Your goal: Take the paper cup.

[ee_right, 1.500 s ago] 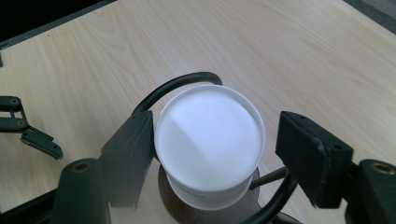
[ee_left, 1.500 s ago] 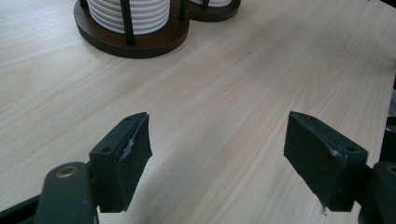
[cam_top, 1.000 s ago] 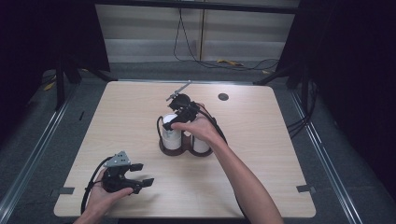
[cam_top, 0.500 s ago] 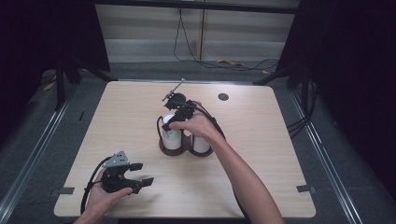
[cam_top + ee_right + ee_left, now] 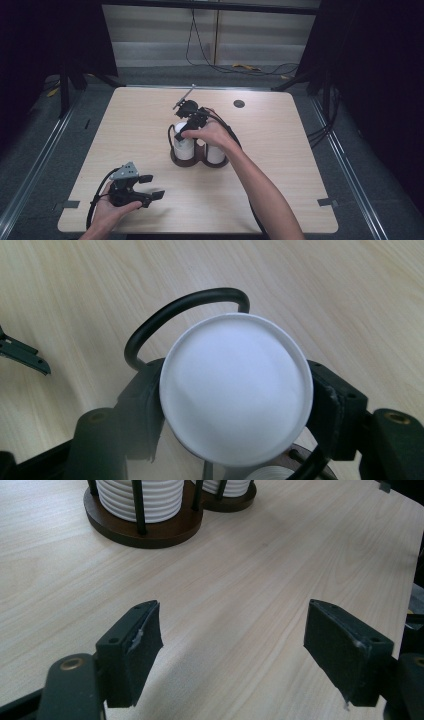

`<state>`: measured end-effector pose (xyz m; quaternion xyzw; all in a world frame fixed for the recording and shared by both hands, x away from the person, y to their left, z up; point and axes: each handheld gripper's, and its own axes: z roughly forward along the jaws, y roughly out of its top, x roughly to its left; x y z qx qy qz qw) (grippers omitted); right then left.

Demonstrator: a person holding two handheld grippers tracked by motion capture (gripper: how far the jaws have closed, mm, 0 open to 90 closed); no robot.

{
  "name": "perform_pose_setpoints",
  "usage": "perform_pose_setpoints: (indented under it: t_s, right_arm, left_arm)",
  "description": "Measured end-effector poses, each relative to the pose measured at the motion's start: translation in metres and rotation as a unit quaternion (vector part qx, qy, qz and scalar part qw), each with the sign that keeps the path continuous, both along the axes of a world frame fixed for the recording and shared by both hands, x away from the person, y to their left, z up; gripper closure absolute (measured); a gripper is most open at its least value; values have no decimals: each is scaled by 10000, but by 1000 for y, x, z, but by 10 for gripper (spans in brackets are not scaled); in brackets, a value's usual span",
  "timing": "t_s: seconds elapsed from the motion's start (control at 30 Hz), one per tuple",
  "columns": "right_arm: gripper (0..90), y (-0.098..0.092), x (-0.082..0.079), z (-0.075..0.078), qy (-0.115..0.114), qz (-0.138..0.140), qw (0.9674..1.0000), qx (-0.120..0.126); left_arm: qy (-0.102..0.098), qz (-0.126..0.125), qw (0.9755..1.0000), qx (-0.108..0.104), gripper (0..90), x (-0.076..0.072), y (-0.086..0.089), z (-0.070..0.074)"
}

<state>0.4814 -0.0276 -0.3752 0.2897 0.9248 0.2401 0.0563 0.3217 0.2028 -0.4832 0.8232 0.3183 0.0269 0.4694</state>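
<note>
A dark wooden holder with black wire rods stands mid-table and carries two stacks of white ribbed cups, one on the left and one on the right. My right gripper reaches down over the left stack. Its jaws have just been closing and now press on both sides of the top white cup, whose round flat end faces the right gripper's camera. My left gripper rests near the table's front left corner. It stands open with bare wood between its pads. The holder base lies ahead of it.
A small black disc lies at the back of the wooden table. Grey tape marks sit near the front corners. Cables trail from both grippers. Dark floor and metal rails surround the table.
The right gripper has edged slightly left and down onto the left stack's top cup. The left gripper and hand have stayed where they were.
</note>
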Motion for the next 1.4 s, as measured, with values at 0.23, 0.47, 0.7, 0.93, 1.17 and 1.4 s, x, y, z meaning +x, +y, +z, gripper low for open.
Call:
perform_pose_setpoints:
  t_s: [0.23,0.47,0.7,0.93,1.17,1.4]
  right_arm:
    - [339,-2,-1,6,-101,-77,9998,129]
    - [343,-3,-2,8,-65,-55,9999,101]
    - [356,-6,-3,14,-67,-55,9998,167]
    - [368,-5,-5,21,-149,-99,9996,234]
    - [378,-6,-5,29,-192,-159,9991,335]
    - [379,-10,-8,36,-250,-233,9983,464]
  left_arm:
    - [-3,-27,10000,14,229,-1,0,0]
    - [0,-13,10000,17,229,0,0,0]
    - [5,-7,10000,6,229,0,-1,0]
    - [30,-46,10000,-21,228,0,-1,-1]
    - [34,-83,9999,56,225,1,-3,-2]
    - [37,-85,9999,78,217,1,-3,-2]
